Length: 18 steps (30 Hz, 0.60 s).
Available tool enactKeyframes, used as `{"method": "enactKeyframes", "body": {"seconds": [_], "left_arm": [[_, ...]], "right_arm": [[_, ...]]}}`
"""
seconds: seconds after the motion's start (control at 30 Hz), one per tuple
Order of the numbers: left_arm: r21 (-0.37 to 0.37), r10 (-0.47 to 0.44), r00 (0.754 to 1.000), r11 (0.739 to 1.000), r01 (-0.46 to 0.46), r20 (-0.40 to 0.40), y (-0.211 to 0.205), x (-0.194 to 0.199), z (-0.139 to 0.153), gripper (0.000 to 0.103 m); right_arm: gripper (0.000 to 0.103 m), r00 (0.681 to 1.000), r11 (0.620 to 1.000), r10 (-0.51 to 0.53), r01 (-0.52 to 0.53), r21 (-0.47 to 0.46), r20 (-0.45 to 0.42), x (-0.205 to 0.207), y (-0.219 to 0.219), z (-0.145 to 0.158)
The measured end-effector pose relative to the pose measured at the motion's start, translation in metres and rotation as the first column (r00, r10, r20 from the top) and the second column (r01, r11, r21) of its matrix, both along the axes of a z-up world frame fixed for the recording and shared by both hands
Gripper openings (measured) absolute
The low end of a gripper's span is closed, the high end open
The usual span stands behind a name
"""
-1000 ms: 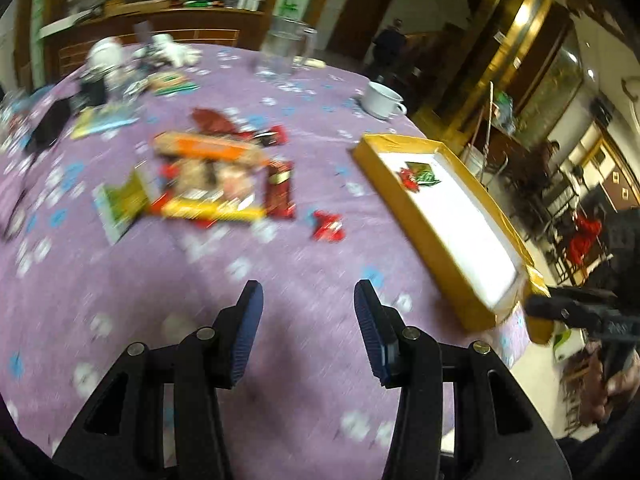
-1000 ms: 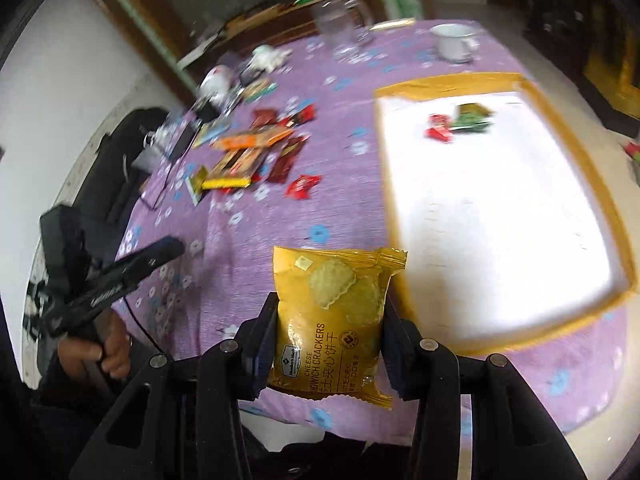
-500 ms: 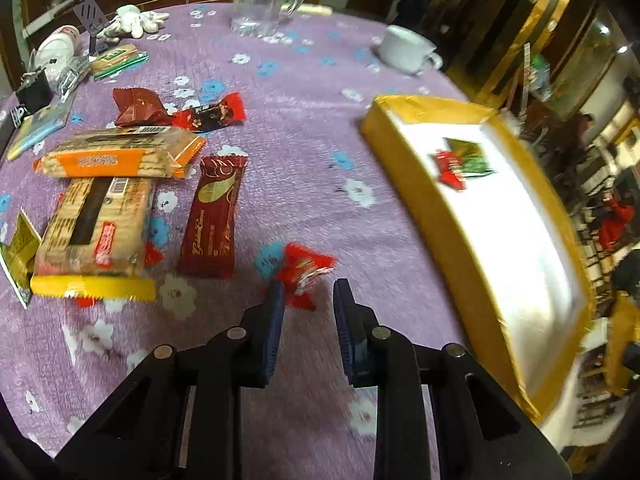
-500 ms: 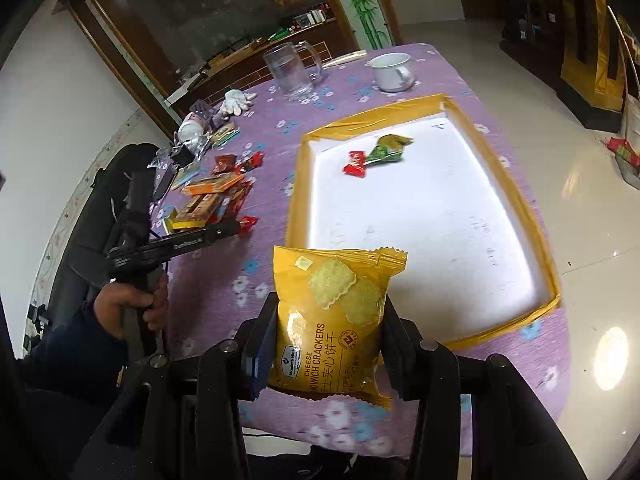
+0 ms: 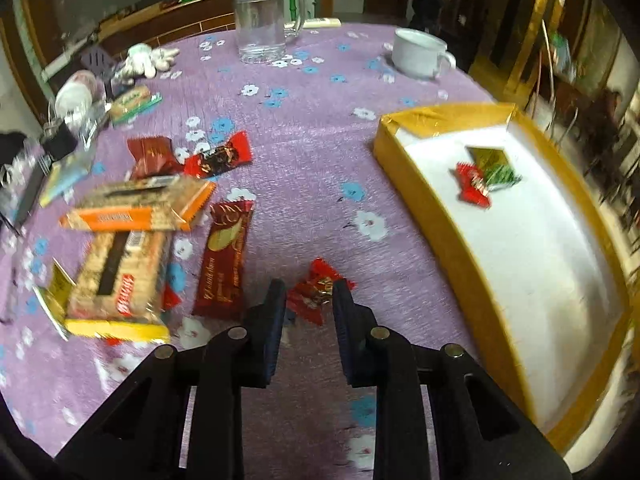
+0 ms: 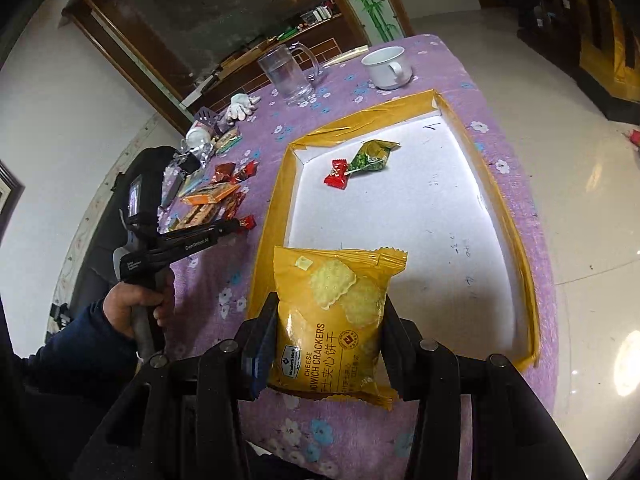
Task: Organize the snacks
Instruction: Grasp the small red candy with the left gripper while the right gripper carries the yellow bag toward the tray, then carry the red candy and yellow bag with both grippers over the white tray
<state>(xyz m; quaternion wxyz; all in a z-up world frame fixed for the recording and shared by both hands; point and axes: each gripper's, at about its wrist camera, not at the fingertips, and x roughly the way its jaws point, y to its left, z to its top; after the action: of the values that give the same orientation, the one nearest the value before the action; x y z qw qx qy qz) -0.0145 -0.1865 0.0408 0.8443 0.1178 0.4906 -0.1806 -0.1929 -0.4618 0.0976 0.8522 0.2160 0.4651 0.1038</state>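
Two grippers are seen over the purple floral tablecloth (image 5: 304, 184). The yellow cracker packet (image 6: 334, 320) is clamped upright in the right gripper (image 6: 326, 320), above the near rim of the gold-edged tray (image 6: 272, 216). A red candy (image 5: 314, 294) on the cloth is pinched between the left gripper (image 5: 308, 292) fingertips. Farther off, a red sweet (image 6: 338, 174) and a green packet (image 6: 370, 156) are lying in the tray.

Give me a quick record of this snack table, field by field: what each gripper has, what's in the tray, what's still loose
left gripper: jaws closed on red candy
right gripper: jaws holding yellow cracker pack
tray: one red sweet, one green packet
loose on tablecloth: brown bar, two biscuit boxes, more wrapped sweets
also there: glass mug, white cup
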Motion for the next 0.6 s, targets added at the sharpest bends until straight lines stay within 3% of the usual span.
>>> {"method": "enactKeyframes", "body": {"seconds": [0.3,0.37,0.43,0.6], "left_arm": [[0.077,-0.112,0.994,0.991,0.112,-0.005,-0.013,0.013,-0.021,0.031],[0.042,-0.117,0.993,0.992,0.117,0.007,-0.012,0.016,-0.021,0.03],[0.003,-0.114,0.993,0.993,0.114,0.006,-0.01,0.018,-0.022,0.019],[-0.06,-0.087,0.996,0.994,0.089,0.028,-0.004,0.007,-0.022,0.016]], "right_arm": [[0.047,1.0,1.0,0.016,-0.016,0.011,0.019,0.0,0.004,0.007],[0.047,1.0,1.0,-0.003,0.003,0.0,0.02,-0.005,0.006,0.009],[0.047,0.999,0.999,-0.035,0.036,-0.014,0.021,-0.011,0.007,0.011],[0.047,0.989,0.989,-0.143,0.145,-0.041,0.031,-0.029,0.012,0.023]]}}
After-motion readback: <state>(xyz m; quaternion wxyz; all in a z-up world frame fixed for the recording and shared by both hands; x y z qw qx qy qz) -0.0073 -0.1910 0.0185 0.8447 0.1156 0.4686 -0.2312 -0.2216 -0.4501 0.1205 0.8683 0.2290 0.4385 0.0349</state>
